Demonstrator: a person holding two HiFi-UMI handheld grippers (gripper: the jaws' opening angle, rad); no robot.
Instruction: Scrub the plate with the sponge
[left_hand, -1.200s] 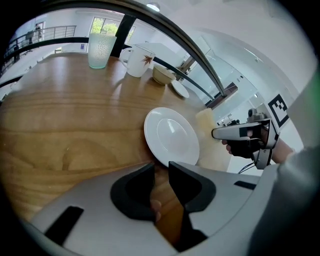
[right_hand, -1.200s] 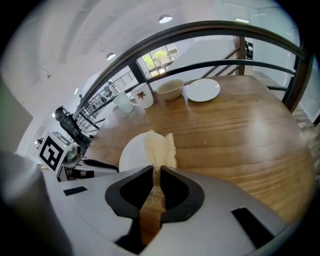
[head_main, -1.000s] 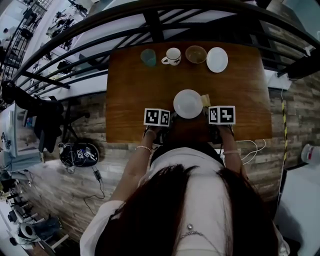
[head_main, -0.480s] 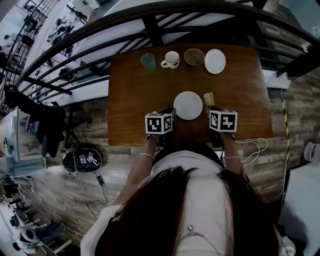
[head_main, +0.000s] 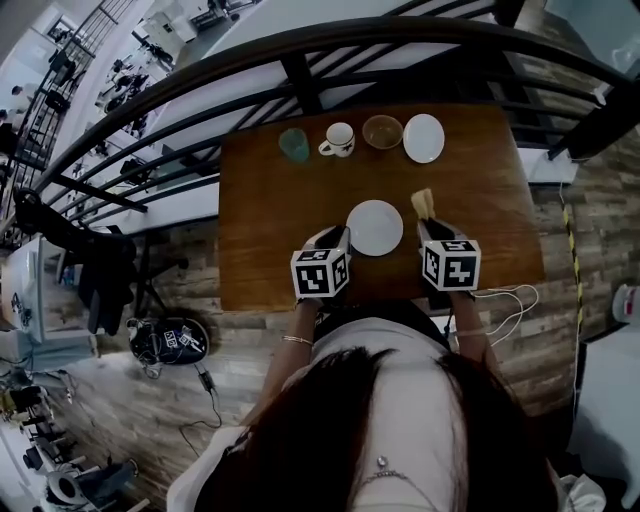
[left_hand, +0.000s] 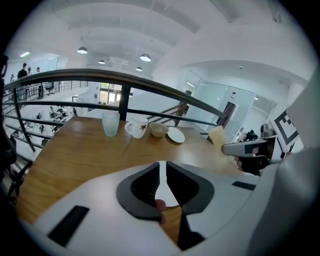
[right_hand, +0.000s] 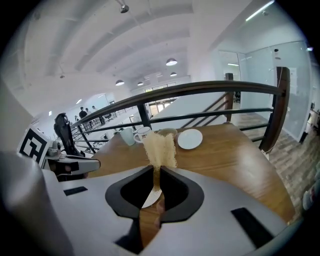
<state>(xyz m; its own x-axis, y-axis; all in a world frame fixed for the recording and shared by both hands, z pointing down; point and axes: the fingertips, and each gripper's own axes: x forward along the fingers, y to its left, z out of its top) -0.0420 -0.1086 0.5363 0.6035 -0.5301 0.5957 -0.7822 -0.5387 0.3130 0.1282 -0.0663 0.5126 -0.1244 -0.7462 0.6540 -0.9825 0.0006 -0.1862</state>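
A white plate (head_main: 375, 227) lies flat on the wooden table (head_main: 260, 200), between my two grippers. My right gripper (head_main: 428, 222) holds a tan sponge (head_main: 423, 203) just off the plate's far right rim. In the right gripper view the sponge (right_hand: 160, 147) sticks up out of the jaws, which are closing on it. My left gripper (head_main: 335, 238) hovers at the plate's left rim. Its jaws (left_hand: 162, 165) are nearly together with only a thin slit and nothing in them. Part of the plate (left_hand: 169, 197) shows through that slit.
Along the table's far edge stand a green glass (head_main: 294, 145), a white mug (head_main: 338, 139), a brown bowl (head_main: 382, 131) and a small white plate (head_main: 423, 137). A dark railing (head_main: 300, 60) runs behind the table. The person's head and shoulders fill the lower frame.
Both grippers have risen toward the head camera. The sponge has gone from touching the plate's right rim to standing a little clear of it.
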